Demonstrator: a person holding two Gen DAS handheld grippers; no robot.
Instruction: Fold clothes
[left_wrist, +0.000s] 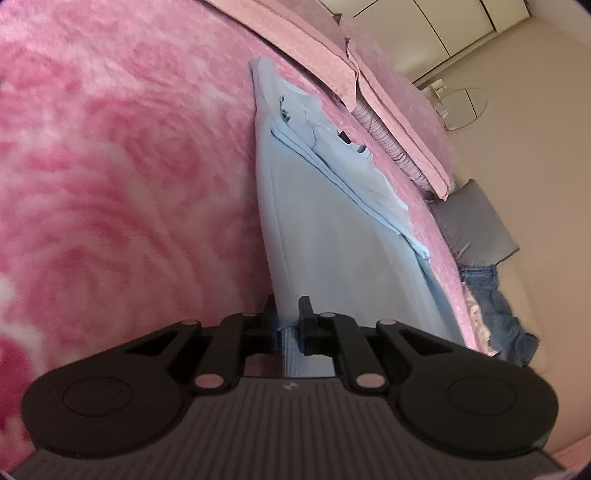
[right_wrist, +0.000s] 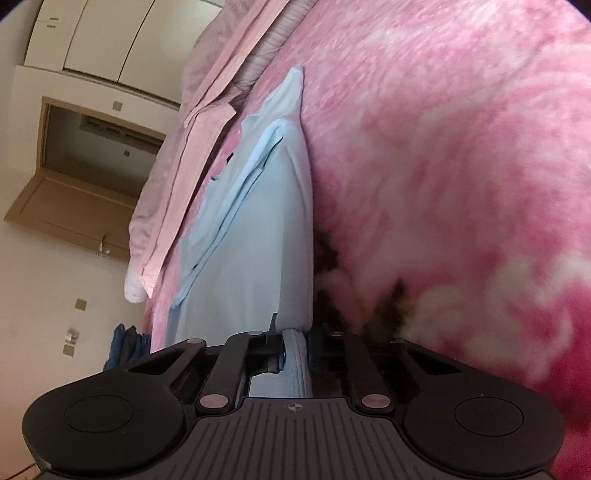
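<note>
Light blue garment (left_wrist: 325, 236) lies lengthwise on the pink fleece blanket (left_wrist: 122, 166), partly folded, near the blanket's edge by the pink pillows (left_wrist: 402, 122). Left gripper (left_wrist: 287, 321): jaws clamped on the garment's ribbed hem. Right gripper (right_wrist: 295, 347): jaws likewise pinched on the same ribbed hem. Jeans (left_wrist: 495, 314) lie beyond the blanket's edge.

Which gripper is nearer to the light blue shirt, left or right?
Neither, both hold it. The left gripper is shut on the ribbed hem of the shirt; the right gripper is shut on that hem too.
</note>
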